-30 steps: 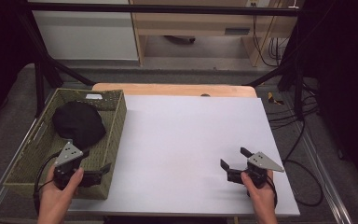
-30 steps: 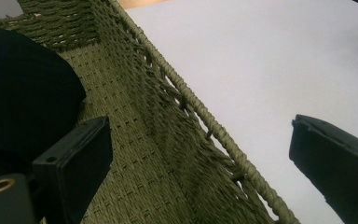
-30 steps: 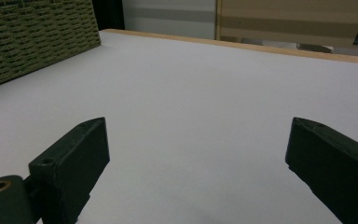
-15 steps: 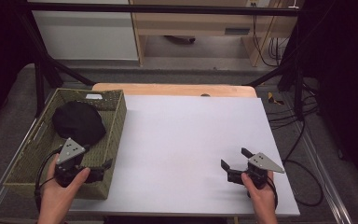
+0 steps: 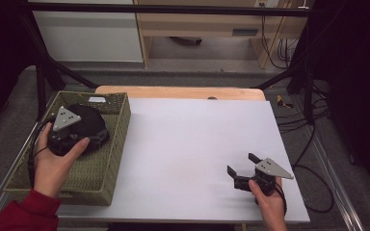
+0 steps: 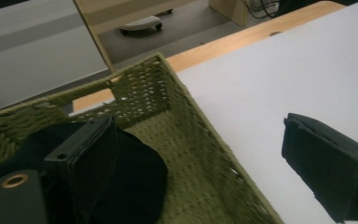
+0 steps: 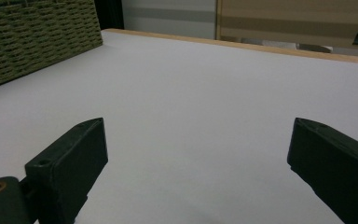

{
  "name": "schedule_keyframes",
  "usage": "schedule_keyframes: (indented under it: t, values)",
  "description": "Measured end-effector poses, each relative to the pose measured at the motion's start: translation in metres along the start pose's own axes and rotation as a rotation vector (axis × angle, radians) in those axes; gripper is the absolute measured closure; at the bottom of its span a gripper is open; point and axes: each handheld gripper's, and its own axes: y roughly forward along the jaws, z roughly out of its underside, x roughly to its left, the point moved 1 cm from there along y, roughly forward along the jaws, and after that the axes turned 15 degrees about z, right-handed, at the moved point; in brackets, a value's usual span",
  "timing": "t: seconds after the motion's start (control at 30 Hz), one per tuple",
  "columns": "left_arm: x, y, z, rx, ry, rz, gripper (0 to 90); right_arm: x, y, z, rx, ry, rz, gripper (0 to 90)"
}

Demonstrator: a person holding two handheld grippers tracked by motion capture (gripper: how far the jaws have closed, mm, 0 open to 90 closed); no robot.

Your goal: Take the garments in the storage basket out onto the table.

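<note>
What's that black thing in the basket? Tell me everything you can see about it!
The black thing looks like soft, dark cloth, rounded like a cap, though I cannot tell just what it is. It lies in the far part of the green woven basket, at the table's left side. The left claw hovers right over it with jaws wide open; from above it hides part of the cloth. In the left gripper view one jaw stands in front of it, and I cannot tell whether it touches.

The left gripper (image 5: 96, 137), at the left of the high view, is a black block topped by a grey three-cornered plate dotted with small holes; a dark red sleeve (image 5: 21, 214) fills the lower left corner. The right gripper (image 5: 241, 166), lower right, has matching plate, squared black jaws and a brass-ringed screw hole.
</note>
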Motion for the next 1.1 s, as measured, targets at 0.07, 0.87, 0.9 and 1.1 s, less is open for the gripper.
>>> schedule_keyframes:
  t: [0.07,0.87,0.9,1.1]
  values:
    - [0.005,0.003,-0.001,0.012,-0.003,-0.006,10.0,0.000,0.000,0.000,0.000,-0.001,-0.002,5.1]
    - [0.081,0.053,0.037,0.225,-0.121,-0.084,8.9,0.002,0.001,0.001,0.015,-0.010,-0.015,5.0]
    - [0.081,0.054,0.038,0.227,-0.122,-0.085,8.9,0.002,0.001,0.001,0.015,-0.011,-0.015,5.0]
    - [0.084,0.054,0.048,0.243,-0.131,-0.098,8.5,0.002,0.001,0.001,0.018,-0.012,-0.015,5.1]
